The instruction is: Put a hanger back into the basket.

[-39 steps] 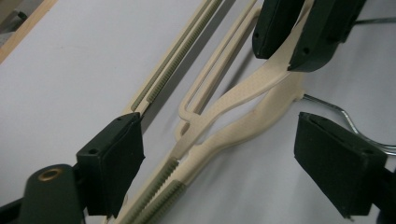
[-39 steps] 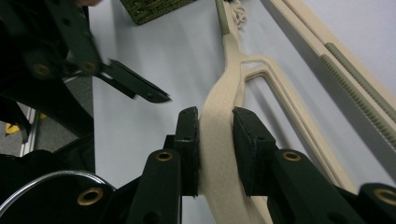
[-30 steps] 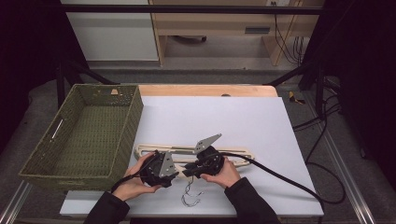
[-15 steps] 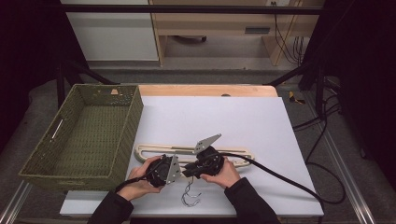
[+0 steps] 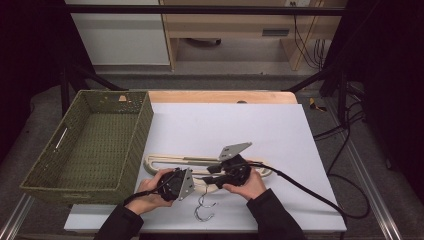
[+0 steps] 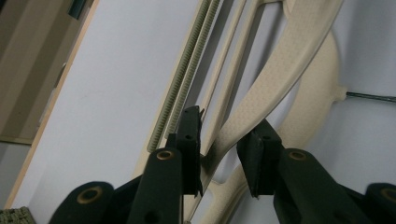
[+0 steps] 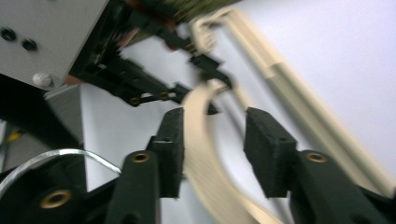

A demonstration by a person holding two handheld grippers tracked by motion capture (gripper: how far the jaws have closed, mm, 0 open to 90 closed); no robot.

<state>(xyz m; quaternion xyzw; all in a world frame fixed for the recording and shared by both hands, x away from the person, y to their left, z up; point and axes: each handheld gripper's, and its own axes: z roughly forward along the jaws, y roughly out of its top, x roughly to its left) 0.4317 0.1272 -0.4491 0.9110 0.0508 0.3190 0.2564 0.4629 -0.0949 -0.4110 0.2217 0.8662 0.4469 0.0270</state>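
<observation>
- Since the earlier frames both hands have slid a bit toward the basket side of the table, and the right one has lifted slightly; the cream plastic clothes hanger (image 5: 165,161) lies flat in the same spot on the white tabletop (image 5: 225,125).
- Left gripper (image 5: 192,184) has just been closing its jaws around the hanger's curved shoulder. In the left gripper view (image 6: 219,149) the arm (image 6: 275,88) runs between the two black pads: one pad touches it, the other looks just short, so I can't tell if it's clamped yet.
- Right gripper (image 5: 212,176) has just been opening. In the right gripper view (image 7: 212,149) the cream arm (image 7: 198,140) sits between the jaws close against one pad, with a clear gap to the other, so no real grip.
- Hanger's metal hook (image 5: 202,207) pokes out toward the person, between the two hands.
- Green woven basket (image 5: 50,175) sits just beside the hanger's far end, on the left gripper's side.
</observation>
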